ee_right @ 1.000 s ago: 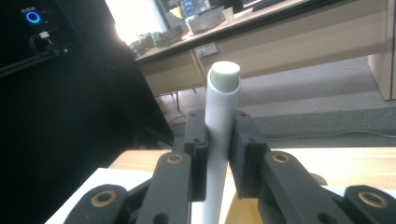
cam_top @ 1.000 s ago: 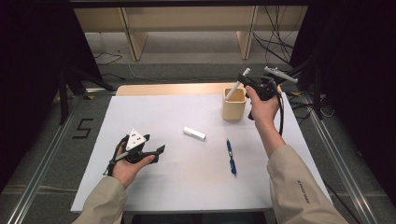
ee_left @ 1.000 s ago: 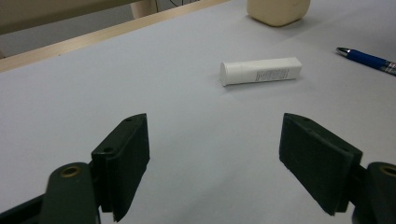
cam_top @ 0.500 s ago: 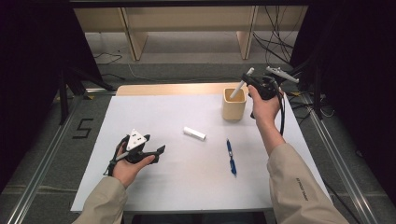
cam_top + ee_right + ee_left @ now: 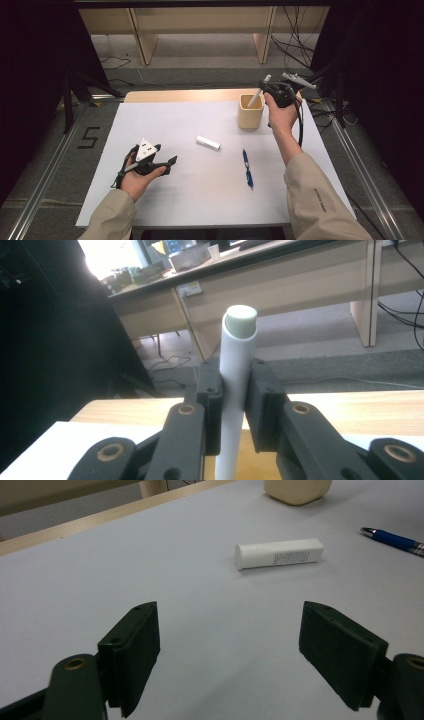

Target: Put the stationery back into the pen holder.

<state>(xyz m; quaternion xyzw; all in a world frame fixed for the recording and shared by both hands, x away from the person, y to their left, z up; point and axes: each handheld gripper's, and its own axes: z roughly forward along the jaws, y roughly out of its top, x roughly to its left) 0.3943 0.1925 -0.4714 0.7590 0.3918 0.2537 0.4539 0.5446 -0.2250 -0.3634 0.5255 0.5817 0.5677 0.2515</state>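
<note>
At far right corner of table [image 5: 165,210]: cup [image 5: 250,115], with white marker [image 5: 255,95] slanting over its rim. Marker: light, stiff, smooth, apt to slip; grip mid-barrel. Right gripper [image 5: 234,405] fingers clamped on barrel. Left gripper [image 5: 245,650] fingers wide apart, empty, near left edge.

We're in an office-like lab space here. Past the right gripper [image 5: 235,415], beyond the table's far edge [image 5: 350,410], long wooden desks [image 5: 280,285] line the room, one with a wall socket [image 5: 189,289] on its front panel, clutter piled on top under a bright window. Cables [image 5: 295,30] trail over grey carpet behind it. Dark curtains [image 5: 30,65] flank both grippers, and metal floor rails [image 5: 45,175] run outside the left gripper [image 5: 167,162].
</note>
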